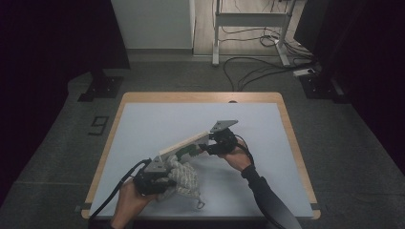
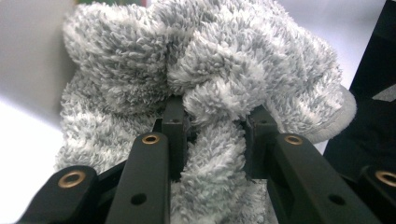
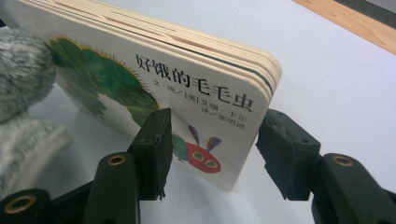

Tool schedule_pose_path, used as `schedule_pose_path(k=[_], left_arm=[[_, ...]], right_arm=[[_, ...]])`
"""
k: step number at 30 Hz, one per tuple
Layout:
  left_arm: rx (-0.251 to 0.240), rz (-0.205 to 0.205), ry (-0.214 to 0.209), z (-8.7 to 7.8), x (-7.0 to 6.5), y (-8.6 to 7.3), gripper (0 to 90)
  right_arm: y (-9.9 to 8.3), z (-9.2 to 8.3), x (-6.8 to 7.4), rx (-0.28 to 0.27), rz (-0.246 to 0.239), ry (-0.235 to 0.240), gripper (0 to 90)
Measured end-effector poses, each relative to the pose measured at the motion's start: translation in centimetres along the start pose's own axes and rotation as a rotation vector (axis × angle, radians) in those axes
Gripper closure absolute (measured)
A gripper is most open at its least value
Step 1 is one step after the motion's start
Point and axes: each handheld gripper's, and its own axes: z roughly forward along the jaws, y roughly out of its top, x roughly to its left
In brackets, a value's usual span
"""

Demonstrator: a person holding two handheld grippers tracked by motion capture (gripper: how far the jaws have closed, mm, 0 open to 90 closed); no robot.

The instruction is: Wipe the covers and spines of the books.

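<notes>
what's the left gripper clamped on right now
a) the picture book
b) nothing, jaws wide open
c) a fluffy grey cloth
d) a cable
c: in the left gripper view the left gripper has its jaws pressed into a bunched fold of the fluffy grey cloth, while the picture book sits between the jaws of the right gripper.

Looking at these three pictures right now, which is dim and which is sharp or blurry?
High view: dim, the room's edges sink into black, only the pale table mat is lit. Left gripper view: the fluffy grey cloth is sharp, with a bright washed-out background. Right gripper view: the book title reads crisply; the cloth at the left edge is soft.
</notes>
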Motion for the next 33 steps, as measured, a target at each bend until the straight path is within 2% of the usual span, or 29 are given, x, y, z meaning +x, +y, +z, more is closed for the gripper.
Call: schedule_pose_path(k=[7, 12, 14, 17, 20, 26, 33], left_arm=[[-0.004, -0.029, 0.035, -1.9, 0.7, -1.7, 67.3], [-0.013, -0.067, 0.066, -3.1, 1.4, -3.1, 67.0], [-0.012, -0.084, 0.095, -3.6, 1.8, -3.6, 66.9], [-0.026, -0.115, 0.107, -4.5, 2.7, -4.3, 66.8], [-0.030, -0.129, 0.126, -5.1, 3.4, -4.6, 66.8], [-0.028, -0.139, 0.139, -5.3, 4.5, -4.5, 66.5], [-0.025, -0.144, 0.119, -3.9, 5.9, -4.6, 66.5]], right_arm=[[0.0, 0.0, 0.0, -0.003, 0.003, 0.000, 44.1], [-0.1, -0.1, 0.0, -0.005, 0.006, 0.003, 44.1], [-0.1, -0.1, 0.0, -0.005, 0.007, 0.004, 44.2], [-0.1, -0.1, 0.0, -0.005, 0.009, 0.005, 44.2], [-0.1, -0.1, 0.0, -0.006, 0.008, 0.004, 44.2], [-0.1, -0.1, 0.1, -0.001, 0.003, 0.003, 44.2], [-0.1, -0.1, 0.1, -0.001, 0.002, 0.001, 44.2]])
